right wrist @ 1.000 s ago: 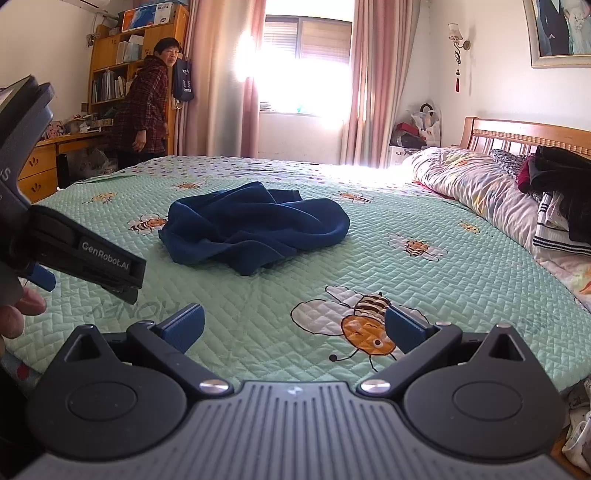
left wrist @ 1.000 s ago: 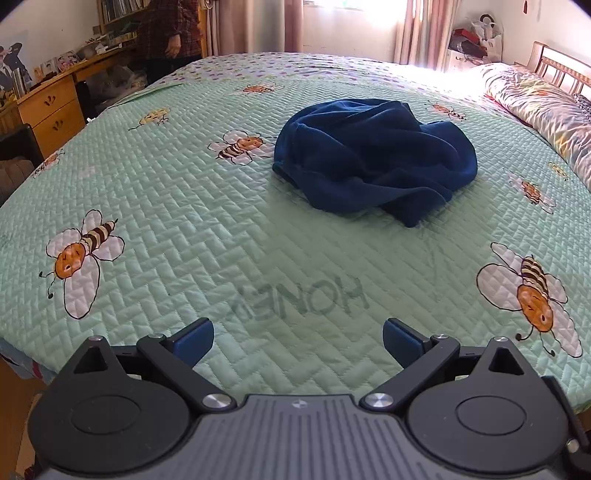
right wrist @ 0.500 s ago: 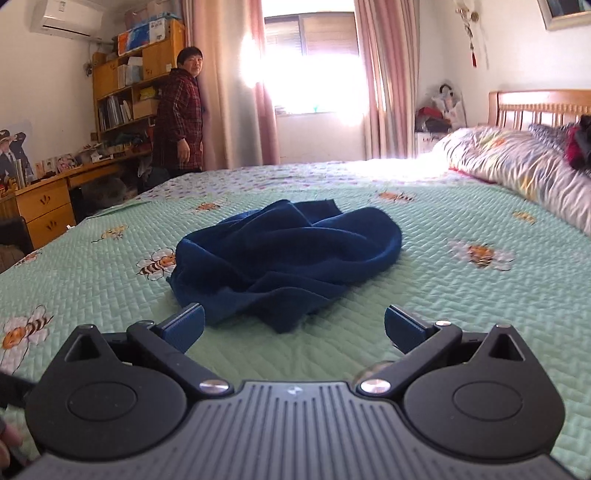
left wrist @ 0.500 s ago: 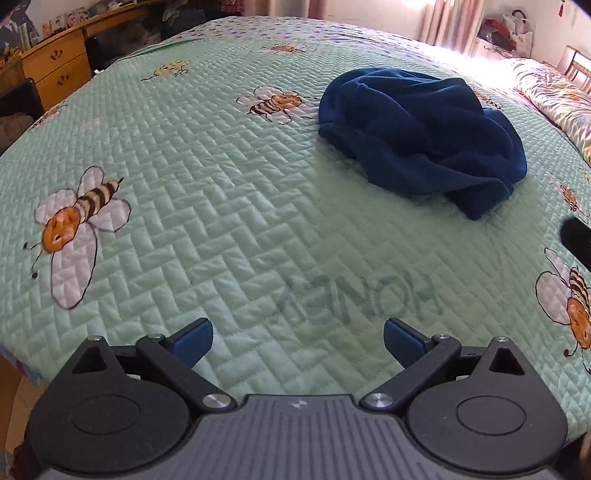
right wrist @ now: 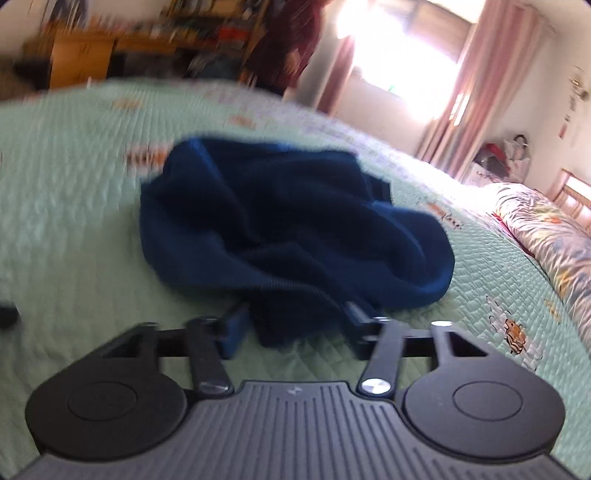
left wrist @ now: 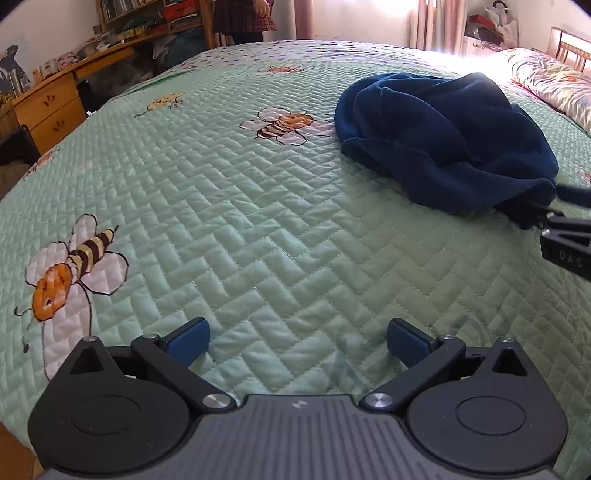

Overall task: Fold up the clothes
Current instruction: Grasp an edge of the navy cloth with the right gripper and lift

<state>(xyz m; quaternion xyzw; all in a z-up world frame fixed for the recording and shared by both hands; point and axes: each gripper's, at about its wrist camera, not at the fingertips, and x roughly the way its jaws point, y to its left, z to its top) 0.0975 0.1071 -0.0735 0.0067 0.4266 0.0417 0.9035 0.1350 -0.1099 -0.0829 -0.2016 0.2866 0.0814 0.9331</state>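
Dark blue fleece garment [left wrist: 443, 144] lies in a crumpled heap on the green bee-print quilt [left wrist: 258, 221], far right in the left wrist view, centre in the right wrist view, well apart from the patterned pillow [right wrist: 546, 236] at the right edge of the bed. Judged from the thick, soft-edged folds: light, limp, no stiffness at all, somewhat grippy pile; it should drape and sag from any single pinch point and drag on the quilted surface rather than slide. Best hold looks like a hem or seam edge, since a pinch on the bulk would gather several layers at once. Right gripper [right wrist: 295, 328] sits at the near edge of the heap, jaws closing, with a hanging fold of the cloth between the pads; whether the pads already press on it cannot be told through the motion blur. Left gripper [left wrist: 297, 341] hangs over bare quilt, near left of the garment, fingers wide with nothing between them. Hard to read: garment type (sleeves, collar, front or back) is buried in the folds; a ridged line near the right gripper may be a zip or seam, not resolved. A person in a plaid top [left wrist: 243, 16] stands by the far desk [left wrist: 55, 107], cut off at the frame top.
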